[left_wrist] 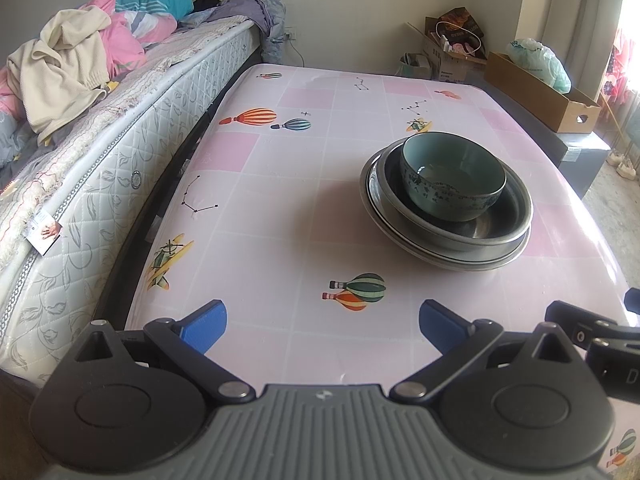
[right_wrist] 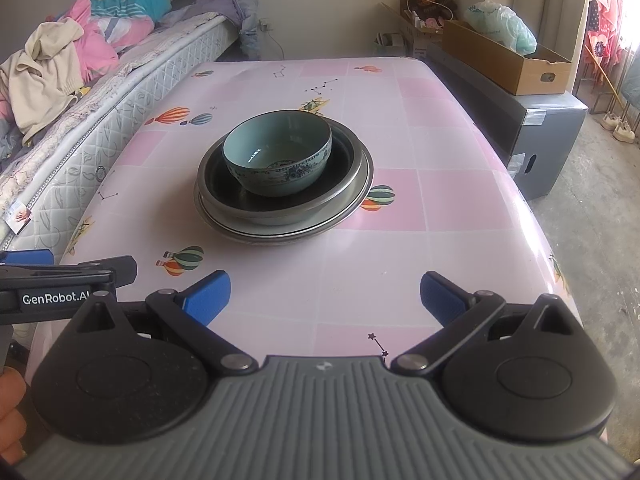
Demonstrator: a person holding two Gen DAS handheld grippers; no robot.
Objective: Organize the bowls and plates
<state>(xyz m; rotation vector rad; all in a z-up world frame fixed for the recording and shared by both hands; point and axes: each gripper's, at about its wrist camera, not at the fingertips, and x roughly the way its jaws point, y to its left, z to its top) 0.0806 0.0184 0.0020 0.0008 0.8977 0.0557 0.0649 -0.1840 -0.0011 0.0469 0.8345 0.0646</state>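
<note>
Bowl (right_wrist: 278, 154) stacked in plates (right_wrist: 280, 216), path clear; both tools (left_wrist: 322, 324) (right_wrist: 325, 294) apart, empty.

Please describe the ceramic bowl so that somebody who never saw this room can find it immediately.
On the pink table beside the bed stands one stack of dishes. The ceramic bowl sits on top, inside a metal bowl. It alone is pale teal with a dark blue pattern outside; the dishes below are plain grey metal.

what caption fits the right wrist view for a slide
Open right gripper faces a teal bowl nested in a metal basin on stacked plates, on a pink tablecloth.
</note>
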